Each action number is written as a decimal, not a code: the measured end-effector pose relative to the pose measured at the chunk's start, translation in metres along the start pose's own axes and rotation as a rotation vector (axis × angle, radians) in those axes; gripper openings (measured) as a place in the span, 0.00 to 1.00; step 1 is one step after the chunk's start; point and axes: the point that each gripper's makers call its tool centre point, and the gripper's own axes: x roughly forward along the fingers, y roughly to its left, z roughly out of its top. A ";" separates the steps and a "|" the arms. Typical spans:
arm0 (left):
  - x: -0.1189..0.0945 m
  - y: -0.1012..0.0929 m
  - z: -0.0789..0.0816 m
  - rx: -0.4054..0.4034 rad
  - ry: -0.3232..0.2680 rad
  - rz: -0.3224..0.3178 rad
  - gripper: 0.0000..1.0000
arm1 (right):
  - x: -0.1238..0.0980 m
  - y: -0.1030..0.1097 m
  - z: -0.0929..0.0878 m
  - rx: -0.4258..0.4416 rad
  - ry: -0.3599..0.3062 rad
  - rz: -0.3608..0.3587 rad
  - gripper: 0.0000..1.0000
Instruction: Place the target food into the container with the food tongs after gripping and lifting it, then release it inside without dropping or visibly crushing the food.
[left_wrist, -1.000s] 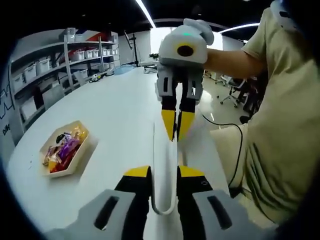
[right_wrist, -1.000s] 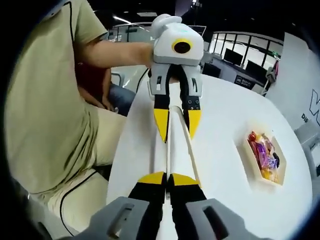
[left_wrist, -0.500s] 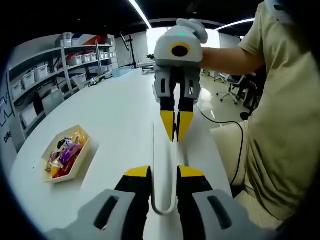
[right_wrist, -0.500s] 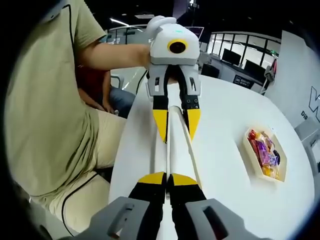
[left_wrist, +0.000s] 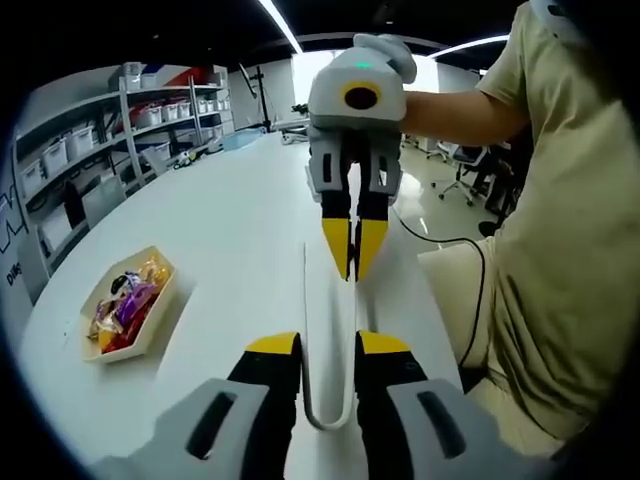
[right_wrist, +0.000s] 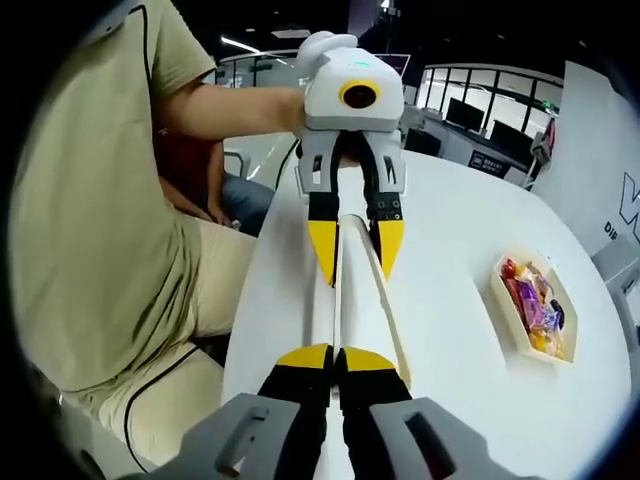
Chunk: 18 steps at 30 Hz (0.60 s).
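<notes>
Holding the tongs between you, each gripper has one end. Your left gripper is set around the looped hinge end, jaws moderately open and lying against the two arms. Your right gripper has its jaws pressed narrow on the tip end, pinching the two arms together. In the left gripper view the right gripper faces you from the far end; in the right gripper view the left gripper does the same.

The tongs hang above the table, not resting on it. The tray sits on the table well off to one side, and the wrapped sweets lie heaped in it; the right gripper view shows the tray too.

The tongs look thin, springy and smooth, so they will likely flex and slip: grip mid-arm rather than at the hinge, where squeezing does little. The sweets look light, with glossy wrappers that will probably slide and crinkle. Take one across its body, not its twisted ends, with a gentle squeeze.
</notes>
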 end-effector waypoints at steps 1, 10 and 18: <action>0.000 0.000 0.000 0.001 0.001 0.001 0.19 | 0.000 0.000 0.000 0.002 -0.001 -0.001 0.00; 0.000 0.002 -0.001 0.013 0.009 0.012 0.20 | 0.001 -0.002 0.000 0.022 -0.017 -0.003 0.00; -0.001 0.007 -0.006 0.029 0.036 0.033 0.19 | 0.000 -0.005 -0.005 0.029 -0.005 -0.010 0.00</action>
